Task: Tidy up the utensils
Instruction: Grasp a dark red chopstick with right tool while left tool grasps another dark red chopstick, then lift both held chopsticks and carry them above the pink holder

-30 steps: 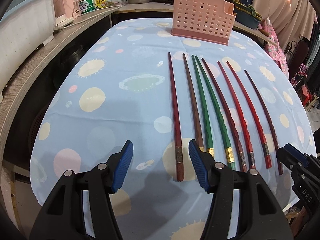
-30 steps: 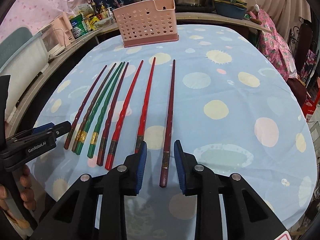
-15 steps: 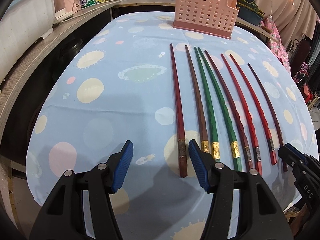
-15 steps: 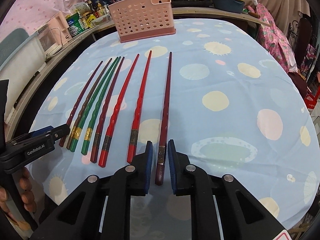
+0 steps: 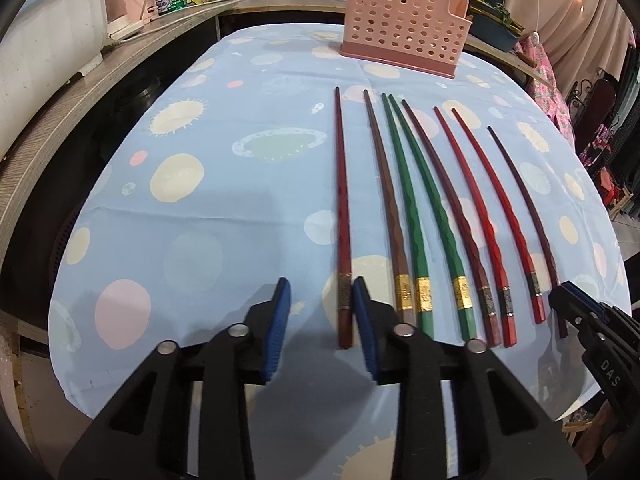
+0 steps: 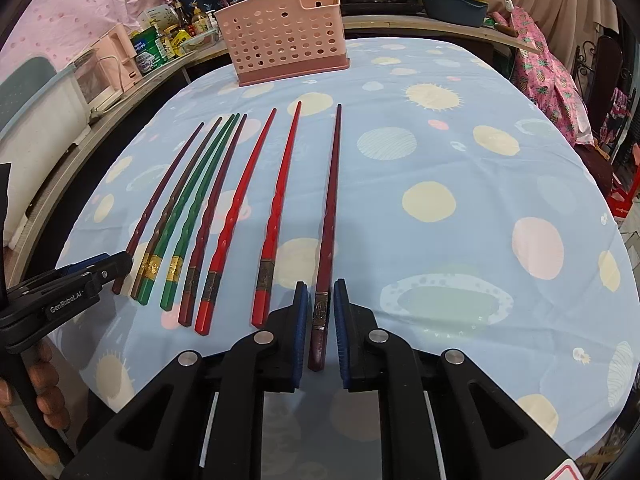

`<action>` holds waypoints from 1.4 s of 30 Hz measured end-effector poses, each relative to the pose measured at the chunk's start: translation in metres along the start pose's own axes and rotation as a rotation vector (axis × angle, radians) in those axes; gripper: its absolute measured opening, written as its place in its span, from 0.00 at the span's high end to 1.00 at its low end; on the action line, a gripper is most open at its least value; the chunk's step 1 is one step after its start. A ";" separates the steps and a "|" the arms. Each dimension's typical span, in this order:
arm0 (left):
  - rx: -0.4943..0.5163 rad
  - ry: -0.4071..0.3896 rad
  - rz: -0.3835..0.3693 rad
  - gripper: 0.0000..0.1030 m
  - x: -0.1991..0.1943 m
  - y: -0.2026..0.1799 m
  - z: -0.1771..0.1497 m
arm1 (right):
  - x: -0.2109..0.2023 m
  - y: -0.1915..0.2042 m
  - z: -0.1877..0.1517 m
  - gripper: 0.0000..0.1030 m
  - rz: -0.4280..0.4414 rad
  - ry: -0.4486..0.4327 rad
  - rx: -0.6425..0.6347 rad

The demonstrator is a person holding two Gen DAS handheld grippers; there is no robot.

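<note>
Eight chopsticks lie side by side on a blue spotted tablecloth (image 5: pixel 224 184), thick ends toward the cameras and tips toward a pink perforated holder (image 5: pixel 404 36) that stands upright at the far end of the table. From the left they run: a dark red stick (image 5: pixel 342 216) set a little apart, a brown stick (image 5: pixel 386 196), two green sticks (image 5: pixel 420 216) close together with gold bands, a maroon stick (image 5: pixel 452 208), two bright red sticks (image 5: pixel 486 216), and a dark stick (image 6: pixel 328 220) at the right end. The left gripper (image 5: pixel 320 320) is low over the table with its jaws spread wide; the dark red stick's banded end lies between the blue pads, close against the right-hand pad (image 5: pixel 362 312) and well clear of the other. The right gripper (image 6: pixel 321 328) straddles the dark stick's thick end, jaws narrowed with a thin gap showing on each side, so nothing is clamped. Both sticks lie flat on the cloth
</note>
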State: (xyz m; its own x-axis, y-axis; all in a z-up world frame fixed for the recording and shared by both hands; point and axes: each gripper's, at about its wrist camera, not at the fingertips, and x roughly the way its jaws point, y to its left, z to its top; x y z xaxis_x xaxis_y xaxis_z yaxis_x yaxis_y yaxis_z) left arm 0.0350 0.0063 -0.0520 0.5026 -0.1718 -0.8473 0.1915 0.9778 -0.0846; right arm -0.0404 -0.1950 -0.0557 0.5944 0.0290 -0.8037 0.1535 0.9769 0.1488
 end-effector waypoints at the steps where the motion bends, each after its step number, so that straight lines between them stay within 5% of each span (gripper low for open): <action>1: 0.001 0.005 -0.012 0.81 0.000 0.000 0.000 | 0.000 0.000 0.000 0.88 -0.001 0.000 0.000; 5: -0.006 0.022 -0.049 0.93 0.000 -0.001 0.000 | 0.000 -0.001 0.000 0.91 -0.002 0.001 0.003; 15: -0.038 0.024 -0.083 0.93 -0.010 0.003 0.005 | -0.003 -0.006 0.003 0.93 0.004 -0.007 0.021; 24: -0.067 -0.075 -0.099 0.93 -0.048 0.010 0.032 | -0.032 -0.013 0.029 0.93 0.005 -0.107 0.033; 42: -0.094 -0.310 -0.112 0.93 -0.108 0.013 0.131 | -0.094 -0.030 0.134 0.93 0.046 -0.384 0.080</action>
State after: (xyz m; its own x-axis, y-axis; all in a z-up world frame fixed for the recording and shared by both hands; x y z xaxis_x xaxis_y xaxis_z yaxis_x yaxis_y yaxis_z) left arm 0.0936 0.0221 0.1066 0.7178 -0.2925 -0.6319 0.1885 0.9552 -0.2281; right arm 0.0048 -0.2551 0.0929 0.8521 -0.0236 -0.5228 0.1715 0.9564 0.2364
